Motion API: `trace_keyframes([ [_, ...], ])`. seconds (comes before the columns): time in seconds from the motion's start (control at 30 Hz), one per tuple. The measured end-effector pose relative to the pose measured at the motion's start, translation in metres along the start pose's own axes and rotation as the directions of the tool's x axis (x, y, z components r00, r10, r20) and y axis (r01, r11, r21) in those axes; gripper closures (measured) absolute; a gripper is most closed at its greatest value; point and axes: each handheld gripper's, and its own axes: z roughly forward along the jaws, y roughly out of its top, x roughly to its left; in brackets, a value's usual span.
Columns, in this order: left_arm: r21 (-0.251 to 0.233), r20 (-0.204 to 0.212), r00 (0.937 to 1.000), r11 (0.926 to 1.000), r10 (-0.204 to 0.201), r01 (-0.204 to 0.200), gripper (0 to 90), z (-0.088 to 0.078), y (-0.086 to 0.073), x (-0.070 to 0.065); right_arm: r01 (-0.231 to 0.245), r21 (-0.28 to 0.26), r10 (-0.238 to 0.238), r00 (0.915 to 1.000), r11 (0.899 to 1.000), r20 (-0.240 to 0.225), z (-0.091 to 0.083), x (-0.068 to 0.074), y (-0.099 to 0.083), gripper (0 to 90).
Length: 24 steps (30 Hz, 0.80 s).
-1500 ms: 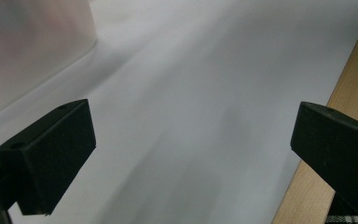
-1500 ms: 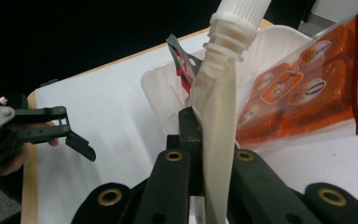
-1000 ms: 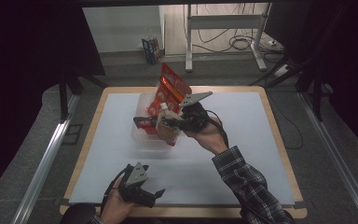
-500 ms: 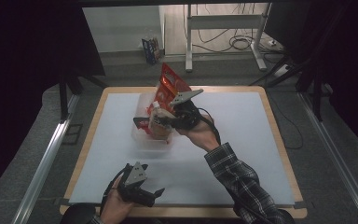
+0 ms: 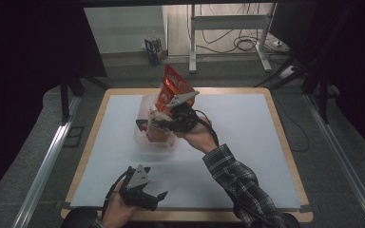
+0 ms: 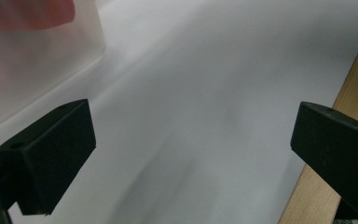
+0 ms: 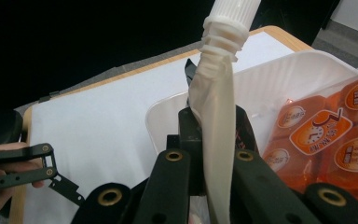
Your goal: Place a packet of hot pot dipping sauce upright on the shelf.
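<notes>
Two claws: right claw [image 7: 209, 135] clamps pouch [image 7: 216, 140] over tub [image 5: 145, 137] near bench's far edge; lower it beside orange packet [image 7: 326, 135]. Left claw [image 6: 191, 154] wide, empty.

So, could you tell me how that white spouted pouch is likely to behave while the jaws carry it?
The white pouch looks floppy: its film creases where the right gripper pinches it. Probably light, since it stands upright. The ribbed cap seems its only stiff part.
</notes>
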Motion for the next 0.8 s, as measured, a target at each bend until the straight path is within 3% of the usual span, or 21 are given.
trace_keyframes([
  [0.37,0.007,0.004,1.0000,1.0000,0.005,-0.005,0.0,0.001,0.000,-0.001,0.010,0.011,-0.009,0.9994,1.000,-0.033,0.011,0.004,0.005,87.9],
  [0.53,0.006,0.002,1.0000,1.0000,0.005,-0.005,0.0,0.000,0.000,-0.001,0.021,0.053,-0.020,0.9996,0.998,-0.022,0.020,0.005,0.003,87.9],
  [0.8,0.002,0.003,1.0000,1.0000,0.001,-0.001,0.0,0.000,0.000,-0.001,0.018,0.067,-0.017,0.9996,0.998,-0.022,0.030,0.003,0.000,87.9],
])
